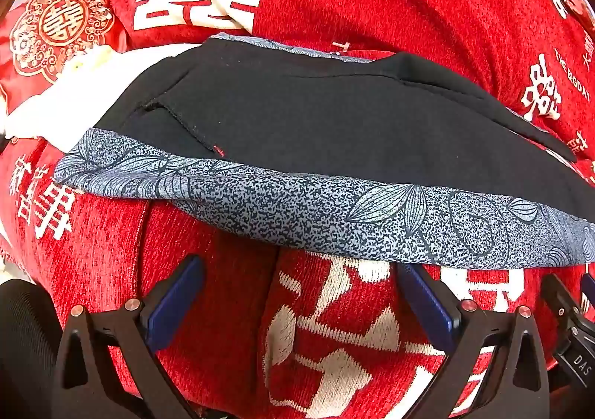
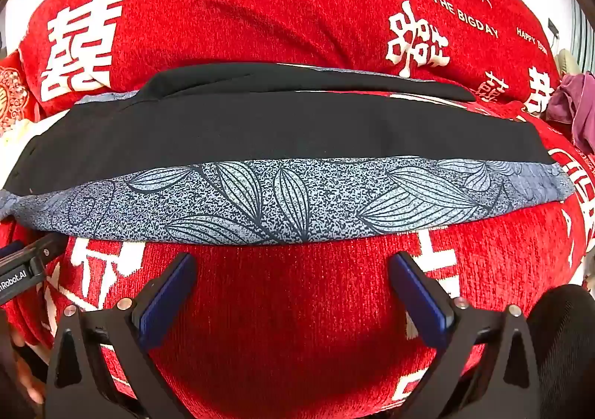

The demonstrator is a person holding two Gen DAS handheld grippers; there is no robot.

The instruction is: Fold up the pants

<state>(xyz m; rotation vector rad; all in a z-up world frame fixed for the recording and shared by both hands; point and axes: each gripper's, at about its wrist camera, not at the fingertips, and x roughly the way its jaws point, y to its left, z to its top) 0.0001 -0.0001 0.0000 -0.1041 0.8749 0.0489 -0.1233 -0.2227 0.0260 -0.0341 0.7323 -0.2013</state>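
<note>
The left gripper (image 1: 297,270) has its blue-padded fingers (image 1: 174,303) spread wide apart, gripping nothing, hovering over the red blanket (image 1: 208,307) just short of the pants' near edge. The right gripper (image 2: 292,262) stands the same way, fingers (image 2: 165,292) well apart and empty, just shy of that same edge. In the right wrist view the left gripper's tip pokes in at 9 o'clock, beside the pants' end; in the left wrist view the right gripper shows at 4 o'clock.

The pants (image 1: 297,121) lie flat across the blanket at the 12 o'clock side of both grippers, running from 9 to 3 o'clock. They are black with a blue-grey leaf-printed band (image 2: 282,203) along the near edge.

Beyond, at 10 o'clock in the left wrist view, a red embroidered cushion (image 1: 63,21) sits by a white cloth (image 1: 74,91). At 3 o'clock in the right wrist view lies a purple garment (image 2: 572,102).
</note>
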